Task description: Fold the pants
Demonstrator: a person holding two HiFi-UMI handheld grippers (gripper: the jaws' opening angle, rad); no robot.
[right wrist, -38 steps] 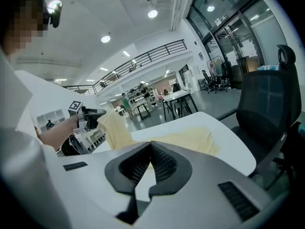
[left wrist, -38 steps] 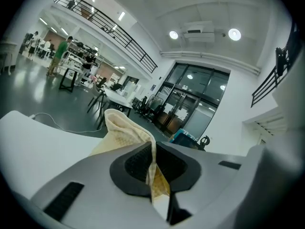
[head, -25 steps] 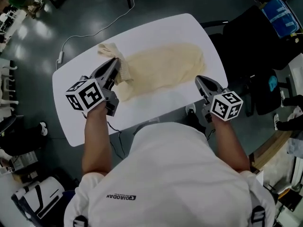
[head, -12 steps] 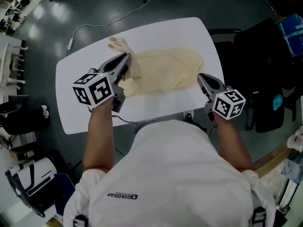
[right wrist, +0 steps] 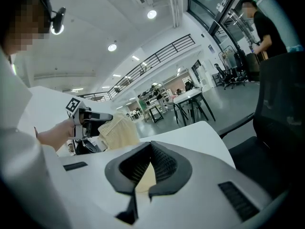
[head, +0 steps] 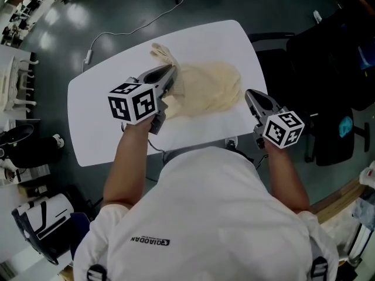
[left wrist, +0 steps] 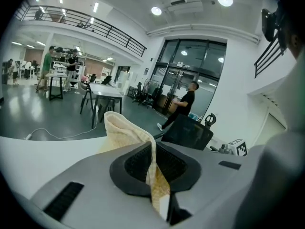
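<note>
Mostly bare table, pants near right edge

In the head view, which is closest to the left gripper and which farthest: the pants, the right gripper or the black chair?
1. The pants, pinched in the left gripper.
2. The right gripper, across the pants, at the right.
3. The black chair, beyond the table's right edge.

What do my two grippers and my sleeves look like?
Both the left gripper and right gripper have grey bodies with tapering jaws, black ribbed pads, and a white cube bearing black square markers. The person wears a white short-sleeved T-shirt.
</note>
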